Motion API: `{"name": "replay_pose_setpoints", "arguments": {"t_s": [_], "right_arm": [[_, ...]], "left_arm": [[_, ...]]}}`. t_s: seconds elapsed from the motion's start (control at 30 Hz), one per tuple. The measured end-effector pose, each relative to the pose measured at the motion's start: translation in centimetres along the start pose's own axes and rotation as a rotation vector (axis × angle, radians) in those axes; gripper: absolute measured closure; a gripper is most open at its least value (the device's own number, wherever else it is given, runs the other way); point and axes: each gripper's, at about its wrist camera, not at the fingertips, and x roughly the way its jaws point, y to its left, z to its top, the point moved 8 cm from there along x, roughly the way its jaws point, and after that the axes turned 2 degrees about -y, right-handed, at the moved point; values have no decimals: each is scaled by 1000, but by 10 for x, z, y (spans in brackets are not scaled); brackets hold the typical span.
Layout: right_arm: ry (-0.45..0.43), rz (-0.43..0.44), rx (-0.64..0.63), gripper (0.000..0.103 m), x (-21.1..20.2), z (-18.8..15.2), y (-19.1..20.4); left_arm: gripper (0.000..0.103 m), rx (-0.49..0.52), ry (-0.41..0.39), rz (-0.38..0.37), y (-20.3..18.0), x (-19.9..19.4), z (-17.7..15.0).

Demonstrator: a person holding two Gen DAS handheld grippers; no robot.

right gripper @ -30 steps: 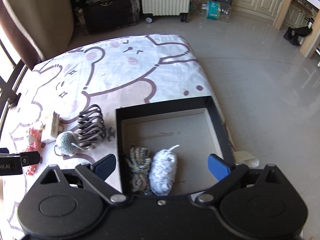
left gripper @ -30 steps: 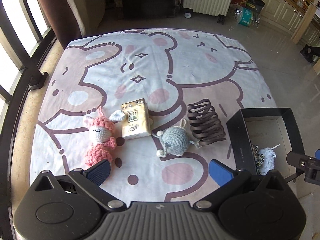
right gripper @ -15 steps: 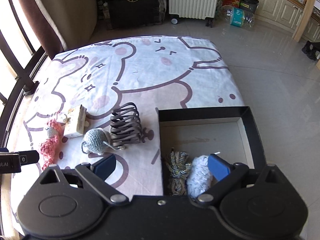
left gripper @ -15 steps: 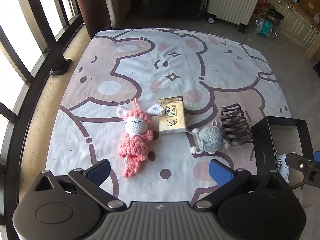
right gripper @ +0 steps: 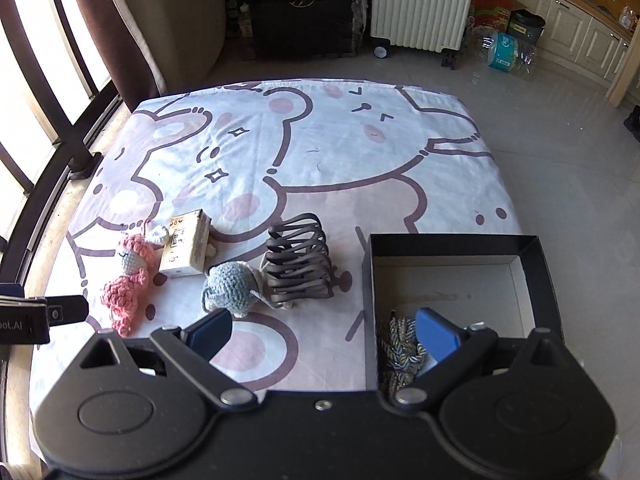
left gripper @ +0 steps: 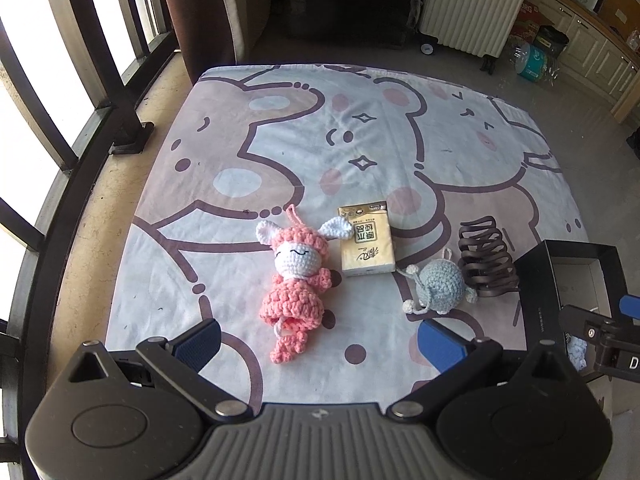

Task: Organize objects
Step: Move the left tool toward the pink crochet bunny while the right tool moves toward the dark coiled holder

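Pink crochet doll lies on the sheet, centred ahead of the left gripper, jaws wide, empty. Judged light, soft; body is best pinched. Right view: right gripper spread wide, empty, straddling the box edge.

We had both wrist fisheyes looking down-forward from above the bear-print sheet, left over the pink doll, right nearer the black box, sharing the toy row.

Home interior: radiator, kitchen cabinets, curtain, cartoon bedsheet.
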Motion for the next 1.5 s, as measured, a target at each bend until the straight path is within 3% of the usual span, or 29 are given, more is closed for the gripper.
{"name": "replay_pose_setpoints", "arguments": {"t_s": [0.7,0.9,1.1,1.37,1.5], "right_arm": [[-8,13,41,4,5,5,-1],[-5,8,76,4,9,7,-2],[3,5,74,4,14,9,1],[38,-4,166,3,22,30,-7],[26,-12,136,4,24,47,0]], "left_arm": [[0,-14,6,27,11,15,8],[0,0,-50,49,14,19,13],[0,-16,-43,57,18,31,14],[0,-11,-59,54,18,46,21],[0,-10,-65,52,17,54,26]]}}
